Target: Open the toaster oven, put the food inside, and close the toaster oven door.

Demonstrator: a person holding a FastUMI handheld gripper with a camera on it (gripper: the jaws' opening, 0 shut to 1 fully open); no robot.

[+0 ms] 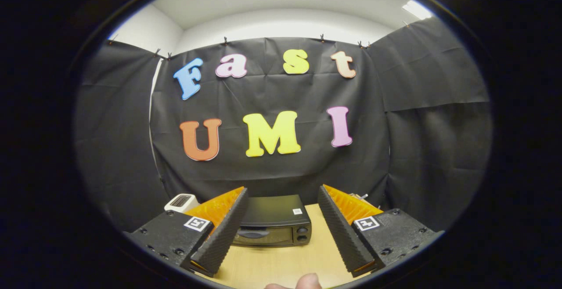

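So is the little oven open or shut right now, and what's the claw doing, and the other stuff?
toaster oven: door shut, standing on the table beyond the claw's fingers.
claw: open, fingers spread wide, holding nothing.
white toaster: sitting upright, behind the claw's left finger; slots too small to tell.
table: wooden top, bare between the fingers.
fingertip: a person's, peeking in near the claw's base.

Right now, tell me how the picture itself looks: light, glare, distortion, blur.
In the gripper view, fisheye bending curves the wooden table and the booth's cloth wall; ceiling light panels are blown out to white; the black toaster oven, door shut, sits dark but sharp between the open gripper fingers; a fingertip close to the lens looks soft; the white toaster beyond the fingers is small.
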